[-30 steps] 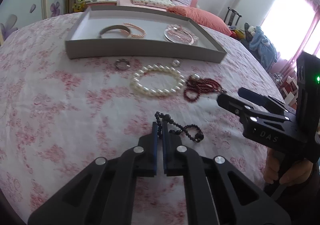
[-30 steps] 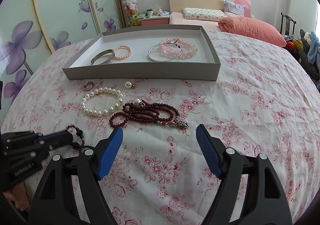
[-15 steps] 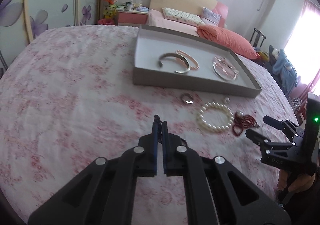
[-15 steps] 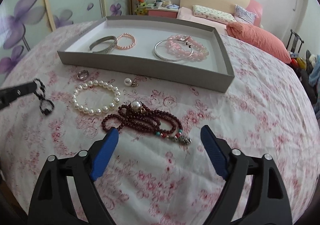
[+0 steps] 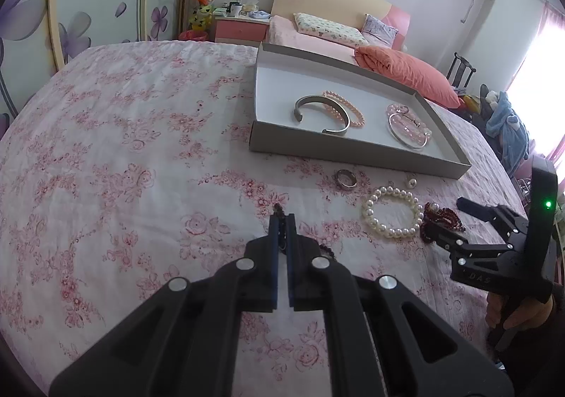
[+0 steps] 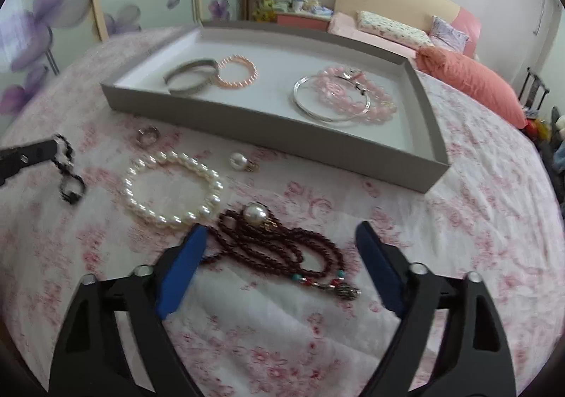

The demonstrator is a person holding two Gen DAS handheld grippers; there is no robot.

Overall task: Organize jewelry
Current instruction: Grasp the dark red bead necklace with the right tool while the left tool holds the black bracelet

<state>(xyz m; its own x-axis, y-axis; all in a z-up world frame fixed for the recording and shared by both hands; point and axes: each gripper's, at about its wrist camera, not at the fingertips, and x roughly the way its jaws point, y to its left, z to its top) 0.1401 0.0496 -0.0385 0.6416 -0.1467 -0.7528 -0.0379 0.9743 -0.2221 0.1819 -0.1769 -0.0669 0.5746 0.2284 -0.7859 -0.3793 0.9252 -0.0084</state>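
Note:
My left gripper (image 5: 281, 220) is shut on a black bead bracelet (image 6: 67, 171), which dangles from its tips just above the floral cloth, left of the other pieces. A white pearl bracelet (image 6: 212, 185), a silver ring (image 6: 147, 135) and a pearl earring (image 6: 240, 161) lie in front of the grey tray (image 6: 247, 121). My right gripper (image 6: 280, 231) hangs over a dark red bead necklace (image 6: 275, 248). Its jaws are closing, with the necklace between the blue pads but untouched. In the tray lie a silver cuff (image 6: 190, 79), a peach bracelet (image 6: 236, 73), a silver bangle (image 6: 330, 104) and a pink bracelet (image 6: 356, 93).
The pieces lie on a round surface under a pink floral cloth (image 5: 123, 167). A bed with an orange pillow (image 5: 406, 75) stands behind it. Flower-painted wardrobe doors (image 6: 42, 19) fill the left. A hand (image 5: 519, 315) holds the right gripper's handle.
My left gripper has lifted the black bracelet off the cloth and carried it to the left. My right gripper has come forward over the dark red necklace.

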